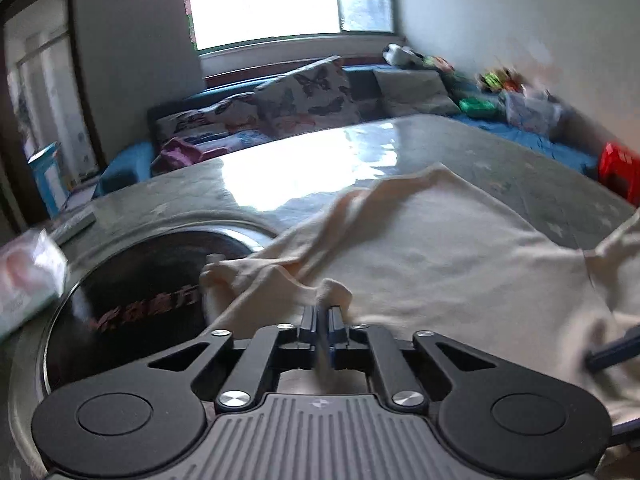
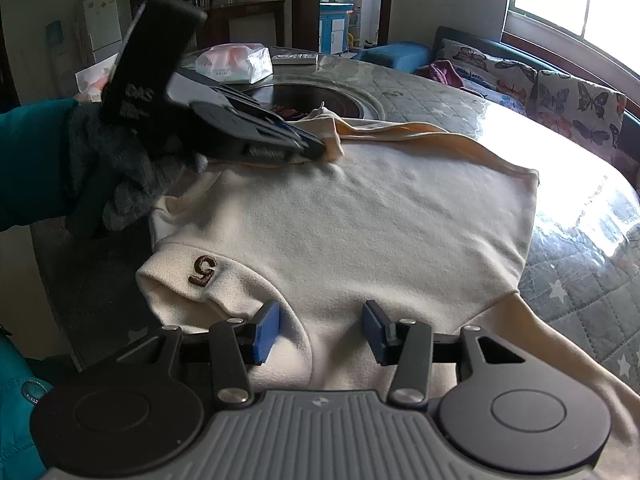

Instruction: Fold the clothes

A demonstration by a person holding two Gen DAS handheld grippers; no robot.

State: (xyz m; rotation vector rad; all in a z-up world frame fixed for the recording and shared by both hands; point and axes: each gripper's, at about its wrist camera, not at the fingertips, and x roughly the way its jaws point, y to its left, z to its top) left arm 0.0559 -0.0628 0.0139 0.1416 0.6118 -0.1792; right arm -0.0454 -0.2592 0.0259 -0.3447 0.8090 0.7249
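Two grippers are at work on one cream sweater point(image 2: 360, 220), which lies spread on the quilted table cover point(image 2: 580, 280). Our left gripper point(image 1: 325, 312) has its jaws pressed together on a pinch of the cream fabric, a small tuft of it poking up just past the tips. Ahead and to the left of those jaws the sleeve point(image 1: 256, 268) trails over the rim of a dark round inset point(image 1: 132, 300) in the table. Our right gripper point(image 2: 320, 330) hangs with its jaws parted and nothing between them; the blue pads point(image 2: 267, 332) hover over the near part of the sweater. Just left of these jaws sits the collar with a brown embroidered 5 point(image 2: 204, 270). Far ahead of them lies a tissue pack point(image 2: 236, 64).
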